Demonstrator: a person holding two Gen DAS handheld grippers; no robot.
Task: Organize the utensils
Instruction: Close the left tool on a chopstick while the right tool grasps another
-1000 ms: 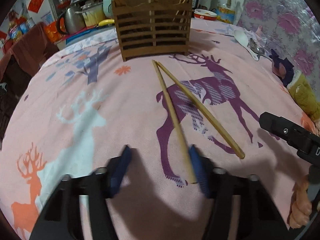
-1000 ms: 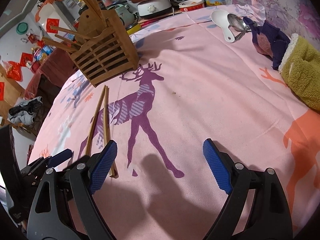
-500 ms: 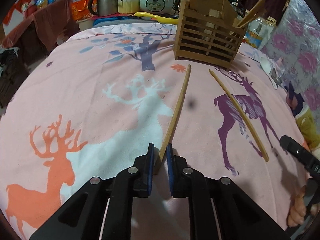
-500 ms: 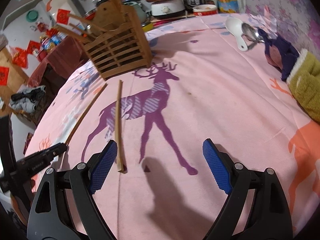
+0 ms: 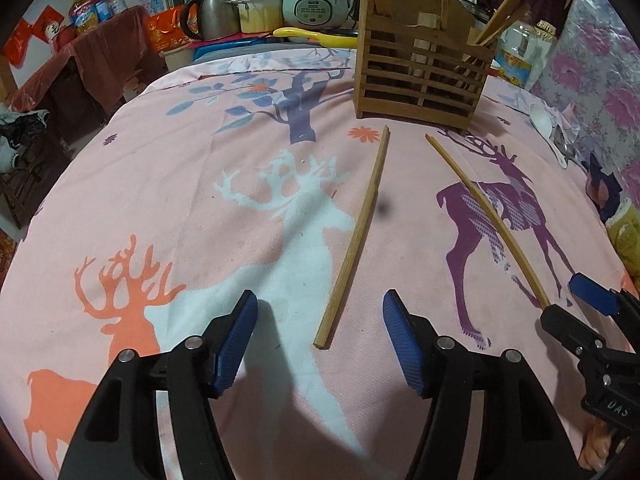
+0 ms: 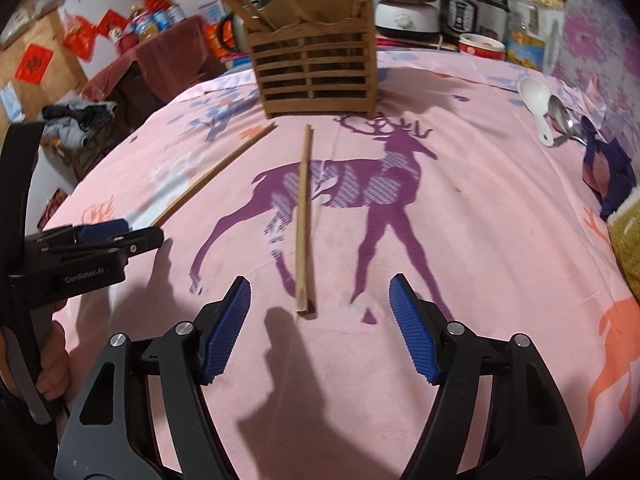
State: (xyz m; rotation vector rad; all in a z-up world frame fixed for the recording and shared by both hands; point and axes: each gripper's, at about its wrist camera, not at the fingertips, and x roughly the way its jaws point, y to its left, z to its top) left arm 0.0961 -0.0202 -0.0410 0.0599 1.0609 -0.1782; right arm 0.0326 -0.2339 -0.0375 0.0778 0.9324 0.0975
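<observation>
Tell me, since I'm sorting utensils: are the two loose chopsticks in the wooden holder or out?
Out. Both chopsticks lie flat on the pink cloth in front of the wooden holder, spread apart, neither gripped.

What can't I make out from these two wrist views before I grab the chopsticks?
- Inside of the wooden holder: both views, its slatted walls hide the compartments and what fills them.
- Metal spoon: right wrist view, small, partly behind the white spoon.
- Near end of the right chopstick: left wrist view, covered by the right hand-held gripper.
</observation>
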